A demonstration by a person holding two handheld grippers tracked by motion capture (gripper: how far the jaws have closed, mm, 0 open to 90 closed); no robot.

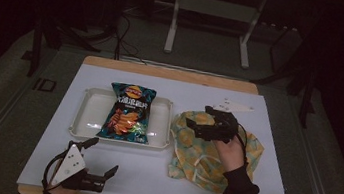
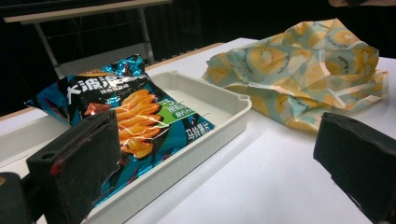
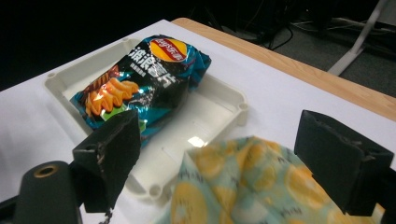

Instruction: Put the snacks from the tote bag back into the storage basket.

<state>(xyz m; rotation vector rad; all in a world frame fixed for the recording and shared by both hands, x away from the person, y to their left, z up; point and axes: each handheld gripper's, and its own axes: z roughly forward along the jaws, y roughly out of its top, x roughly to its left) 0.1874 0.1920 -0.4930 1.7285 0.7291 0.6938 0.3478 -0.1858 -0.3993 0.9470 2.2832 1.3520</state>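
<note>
A blue chip bag (image 1: 128, 113) lies in the white tray (image 1: 84, 115) toward the left of the white surface (image 1: 149, 175). The left gripper (image 1: 101, 156) sits released at the near edge, just near of the tray. The right gripper (image 1: 199, 115), also spread wide and holding nothing, hovers over the crumpled fruit-print cloth bag (image 1: 193, 152) right of the tray.

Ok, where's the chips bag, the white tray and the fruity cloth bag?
chips bag (image 1: 127, 114), high view, middle of its front.
white tray (image 1: 88, 111), high view, bare left floor.
fruity cloth bag (image 1: 188, 149), high view, left side of fabric.
</note>
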